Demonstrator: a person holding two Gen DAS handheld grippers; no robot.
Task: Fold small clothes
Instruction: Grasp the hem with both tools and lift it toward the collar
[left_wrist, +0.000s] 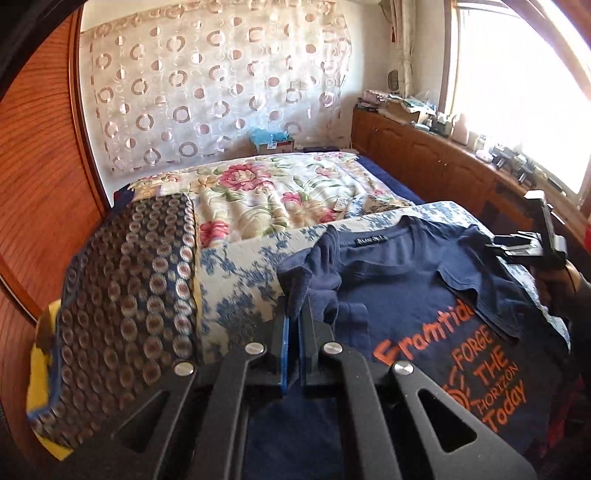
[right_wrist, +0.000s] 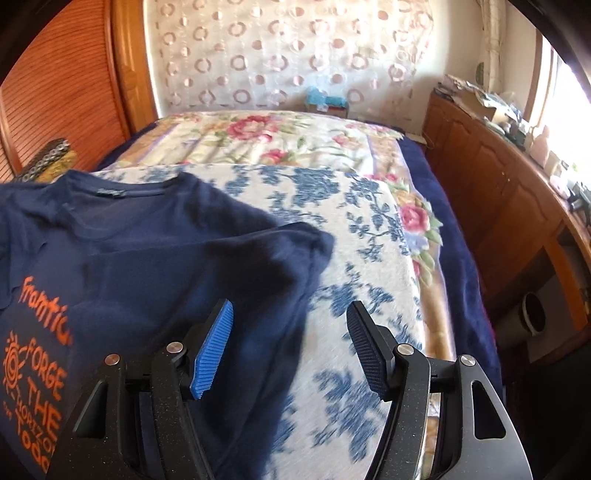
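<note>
A navy T-shirt (left_wrist: 402, 280) with orange lettering lies print-up on a blue-and-white floral cloth (left_wrist: 243, 266) spread over the bed. My left gripper (left_wrist: 295, 314) is shut on the shirt's left sleeve, which is lifted and bunched above the shirt's body. In the left wrist view the right gripper (left_wrist: 532, 243) shows at the far right, near the other sleeve. In the right wrist view my right gripper (right_wrist: 291, 332) stands open over the right sleeve (right_wrist: 288, 251), which lies flat on the floral cloth (right_wrist: 369, 236). Nothing is between its blue pads.
A dark patterned cushion (left_wrist: 125, 295) over something yellow lies left of the shirt. A flowered bedspread (left_wrist: 273, 188) covers the far half of the bed. Wooden cabinets (left_wrist: 436, 158) with clutter run along the right under a bright window. A wooden panel (left_wrist: 40, 177) stands at the left.
</note>
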